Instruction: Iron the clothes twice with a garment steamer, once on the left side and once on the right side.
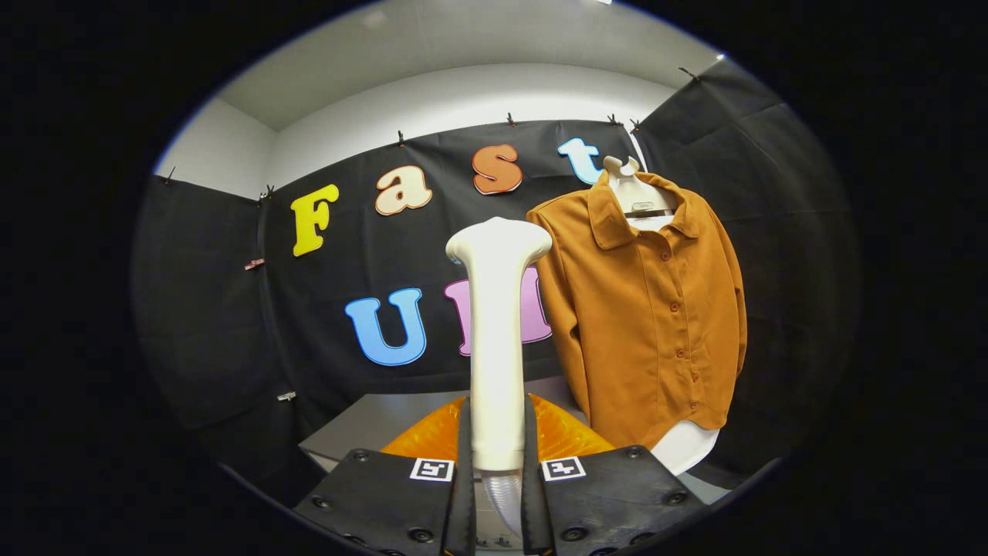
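The hand-held gripper (495,471) is clamped on the smooth white plastic garment steamer (496,340), both fingers pressing the lower end of its upright handle, so the flared head stands tall just ahead of the fingers. Beyond it and a little to the right hangs the rust-orange button-front shirt (648,309), draped on a white moulded hanger form (637,193) against the booth's black cloth wall, apart from the steamer head. A translucent orange ridged piece (571,436) sits low behind the fingers, above a pale grey desk (370,421). The steamer looks rigid, slick and top-heavy, so I'd judge a firm hold low on the handle wise. The shirt seems soft and light, likely to sway or bunch under a push.
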Tool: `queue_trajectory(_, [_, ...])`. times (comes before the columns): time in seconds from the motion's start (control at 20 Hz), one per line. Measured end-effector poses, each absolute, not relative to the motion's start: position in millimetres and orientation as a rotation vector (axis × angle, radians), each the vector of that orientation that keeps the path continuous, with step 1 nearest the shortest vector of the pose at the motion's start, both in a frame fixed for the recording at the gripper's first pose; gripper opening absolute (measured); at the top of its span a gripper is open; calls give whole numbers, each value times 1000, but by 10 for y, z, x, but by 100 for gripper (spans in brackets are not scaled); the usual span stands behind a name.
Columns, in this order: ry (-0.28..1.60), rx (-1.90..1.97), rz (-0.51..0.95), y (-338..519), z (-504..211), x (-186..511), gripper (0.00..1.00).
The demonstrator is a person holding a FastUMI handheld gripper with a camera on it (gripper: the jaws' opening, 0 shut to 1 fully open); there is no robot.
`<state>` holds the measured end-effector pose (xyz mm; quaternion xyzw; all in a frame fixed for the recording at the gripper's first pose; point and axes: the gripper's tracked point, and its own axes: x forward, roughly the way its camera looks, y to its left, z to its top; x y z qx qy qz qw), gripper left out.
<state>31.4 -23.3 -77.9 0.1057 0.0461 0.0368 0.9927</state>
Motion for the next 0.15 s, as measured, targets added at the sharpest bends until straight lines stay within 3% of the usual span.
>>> queue_trajectory(0.15, [89, 208, 68, -246, -773, 303, 27])
